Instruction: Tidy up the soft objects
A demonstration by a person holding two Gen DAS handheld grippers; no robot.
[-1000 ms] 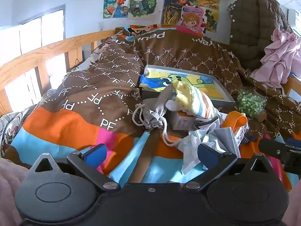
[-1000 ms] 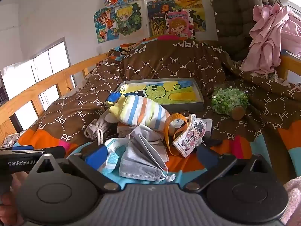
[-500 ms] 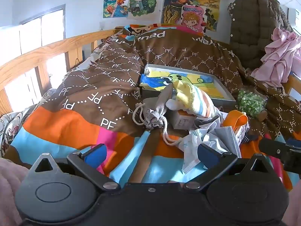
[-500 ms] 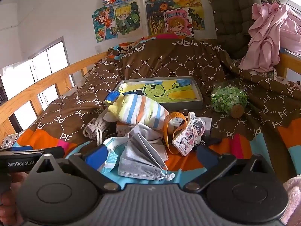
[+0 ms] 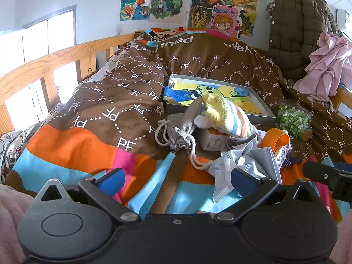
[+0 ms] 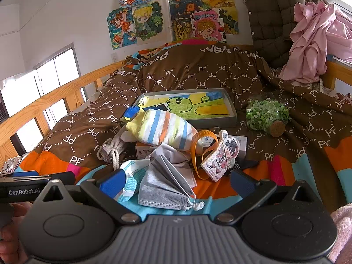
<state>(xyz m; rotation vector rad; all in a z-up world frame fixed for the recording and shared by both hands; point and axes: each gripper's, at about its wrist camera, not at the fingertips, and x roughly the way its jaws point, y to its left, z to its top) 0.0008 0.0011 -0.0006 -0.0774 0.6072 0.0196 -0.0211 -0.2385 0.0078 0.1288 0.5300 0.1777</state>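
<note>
Brown bedspread [image 6: 198, 72] fills my view; both claws, left claw [image 5: 176, 180] and right claw [image 6: 176, 180], gape empty. Grey mask [image 6: 167, 189] lies between right claw's fingers, striped sock [image 6: 160, 129] beyond it.

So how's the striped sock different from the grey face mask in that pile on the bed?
The striped sock is banded in yellow, blue, orange and white; the grey face mask is one plain colour. The sock looks plump and rounded, while the mask is flat, pleated and folded. The sock sits on top of the pile, partly over a small box; the mask lies at the near edge on the blanket. Both are soft and untouched by either gripper.
</note>
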